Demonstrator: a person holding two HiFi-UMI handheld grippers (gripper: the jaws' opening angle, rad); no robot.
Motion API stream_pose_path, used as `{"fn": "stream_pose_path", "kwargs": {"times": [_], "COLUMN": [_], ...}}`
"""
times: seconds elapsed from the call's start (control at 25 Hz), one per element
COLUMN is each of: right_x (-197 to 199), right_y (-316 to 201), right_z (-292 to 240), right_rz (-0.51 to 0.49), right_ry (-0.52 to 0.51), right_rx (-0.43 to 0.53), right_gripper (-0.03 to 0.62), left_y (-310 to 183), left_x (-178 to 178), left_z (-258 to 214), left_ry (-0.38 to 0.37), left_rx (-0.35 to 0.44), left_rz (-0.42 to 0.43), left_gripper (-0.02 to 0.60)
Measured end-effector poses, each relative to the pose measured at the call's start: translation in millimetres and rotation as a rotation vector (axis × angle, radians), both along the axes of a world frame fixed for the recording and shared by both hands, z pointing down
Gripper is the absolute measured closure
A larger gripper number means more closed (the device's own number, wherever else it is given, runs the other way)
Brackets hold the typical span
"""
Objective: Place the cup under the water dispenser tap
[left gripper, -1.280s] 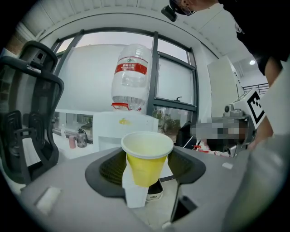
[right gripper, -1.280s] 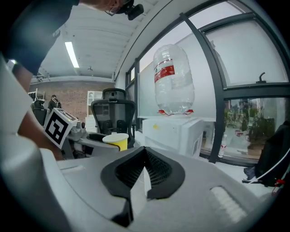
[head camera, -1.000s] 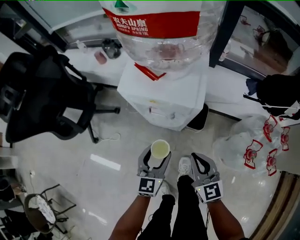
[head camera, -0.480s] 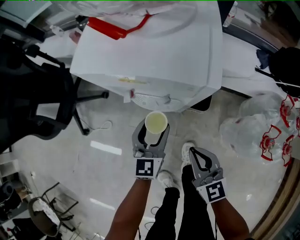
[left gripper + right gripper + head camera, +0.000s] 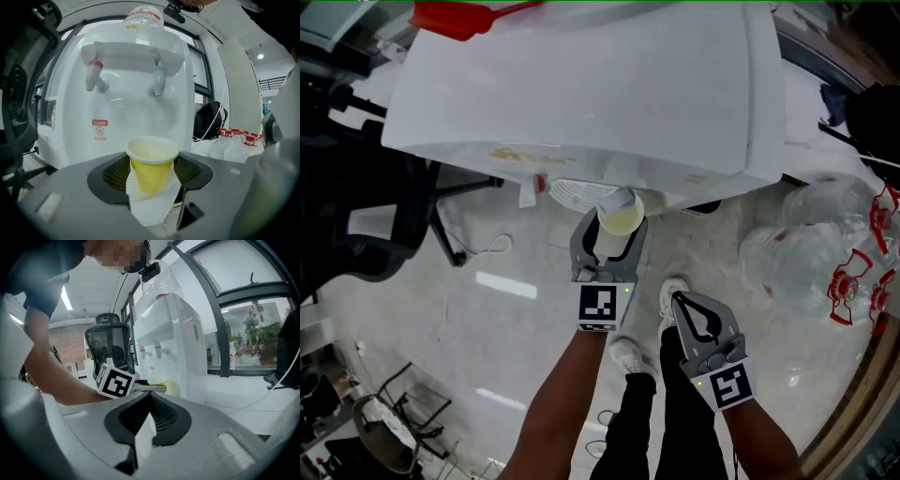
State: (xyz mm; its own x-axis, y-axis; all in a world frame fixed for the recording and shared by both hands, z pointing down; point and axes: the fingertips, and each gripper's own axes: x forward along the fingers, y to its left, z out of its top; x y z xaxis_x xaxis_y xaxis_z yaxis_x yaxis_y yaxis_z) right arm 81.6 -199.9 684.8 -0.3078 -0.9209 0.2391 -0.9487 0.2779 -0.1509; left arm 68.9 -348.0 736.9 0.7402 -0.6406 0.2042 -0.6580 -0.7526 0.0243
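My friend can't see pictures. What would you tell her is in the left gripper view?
A yellow paper cup stands upright in the middle, clamped between the grey jaws of the left gripper. Behind it is a white water dispenser, with a red tap and a blue tap both higher than the cup's rim.

Head view steeply down on dispenser (image 5: 581, 94) top, left gripper view close — facing its front, right gripper view farther, oblique
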Motion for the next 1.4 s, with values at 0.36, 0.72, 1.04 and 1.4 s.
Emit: {"fn": "stream_pose_path", "kwargs": {"times": [0.36, 0.72, 1.04, 1.4], "right_x": [-4, -7, -11, -20], "right_y": [-1, 12, 15, 73], "right_z": [5, 5, -24, -88], "right_rz": [-0.013, -0.028, 0.001, 0.079], "right_ry": [-0.016, -0.031, 0.007, 0.056], "right_rx": [0.001, -0.005, 0.032, -0.013], "right_gripper": [0.591, 0.591, 0.591, 0.591], "left_y": [-10, -3, 38, 138], "left_x": [5, 6, -35, -101], "left_z": [34, 41, -17, -109], "left_ry": [-0.051, -0.041, -0.003, 0.01], "left_rx": [-0.041, -0.092, 0.002, -0.024], "left_rz": [-0.012, -0.022, -0.044, -0.084], "left_gripper": [0.265, 0.133, 0.229, 0.497]}}
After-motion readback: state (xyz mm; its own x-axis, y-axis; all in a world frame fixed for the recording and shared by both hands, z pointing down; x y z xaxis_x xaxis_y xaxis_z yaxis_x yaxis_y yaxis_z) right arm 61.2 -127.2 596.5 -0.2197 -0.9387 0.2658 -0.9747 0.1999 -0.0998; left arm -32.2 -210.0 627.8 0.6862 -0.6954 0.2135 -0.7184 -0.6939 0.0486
